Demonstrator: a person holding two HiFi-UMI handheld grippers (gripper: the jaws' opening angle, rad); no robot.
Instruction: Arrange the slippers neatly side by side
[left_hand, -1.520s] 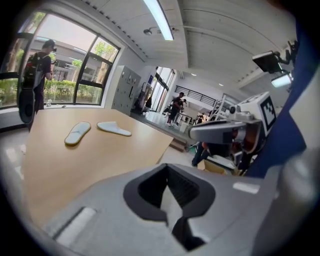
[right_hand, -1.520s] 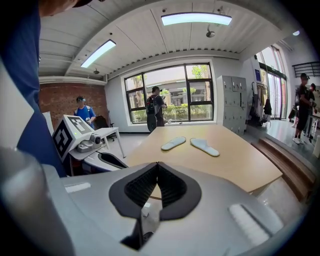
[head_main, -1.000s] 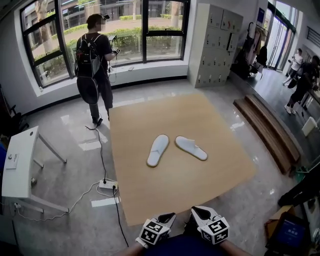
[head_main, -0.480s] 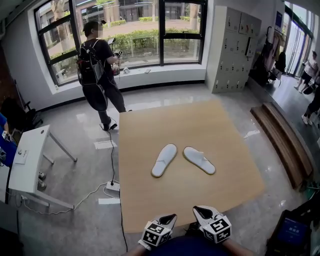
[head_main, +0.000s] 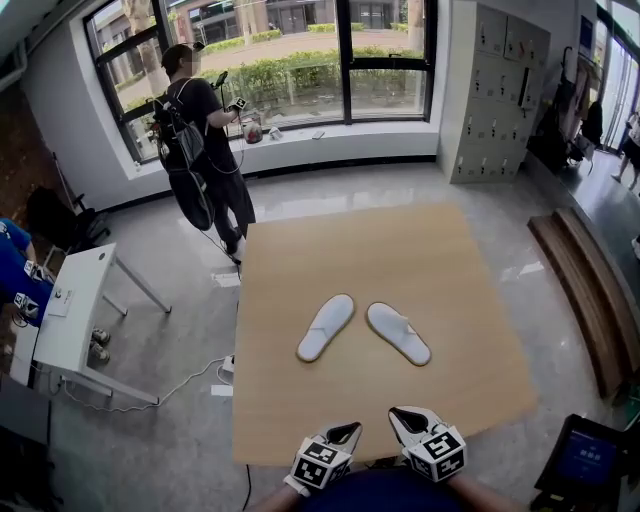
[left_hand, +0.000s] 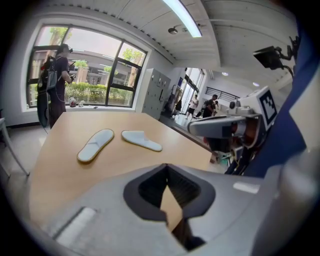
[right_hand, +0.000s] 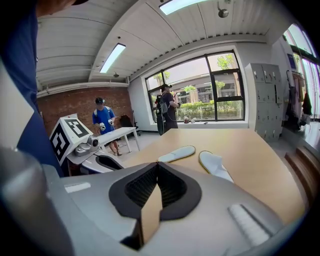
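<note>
**Scene layout, left to right**

1. At the far left edge, a person in a blue top (head_main: 14, 268) stands behind a white table (head_main: 68, 312) with slanted legs.
2. A white cable (head_main: 150, 398) runs across the grey floor (head_main: 180, 330) from the white table to a power strip (head_main: 228, 367) at the left edge of the desk.
3. A person in black (head_main: 200, 140) wearing a backpack stands near the window (head_main: 300, 60), beyond the far left corner of the desk.
4. The desk (head_main: 400, 250) is a large, pale wooden surface in the centre of the room.
5. Both slippers lie near the middle of the desk.
   - The left slipper (head_main: 326, 327) shows a flat face and slants up to the right.
   - The right slipper (head_main: 398, 333) shows its white upper band and slants down to the right.
   - Their far ends lie close together and their near ends spread apart, forming an inverted V. They do not touch.
6. The left hand-held gripper (head_main: 346, 432) is at the near edge of the desk, well apart from the slippers. Its jaws are pressed together with nothing between them.
7. The right hand-held gripper (head_main: 404, 418) is just beside it. Its jaws are also pressed together and empty.
8. Grey lockers (head_main: 495, 95) stand against the far right wall.
9. A low wooden bench (head_main: 590, 290) lies on the floor to the right of the desk.
</note>
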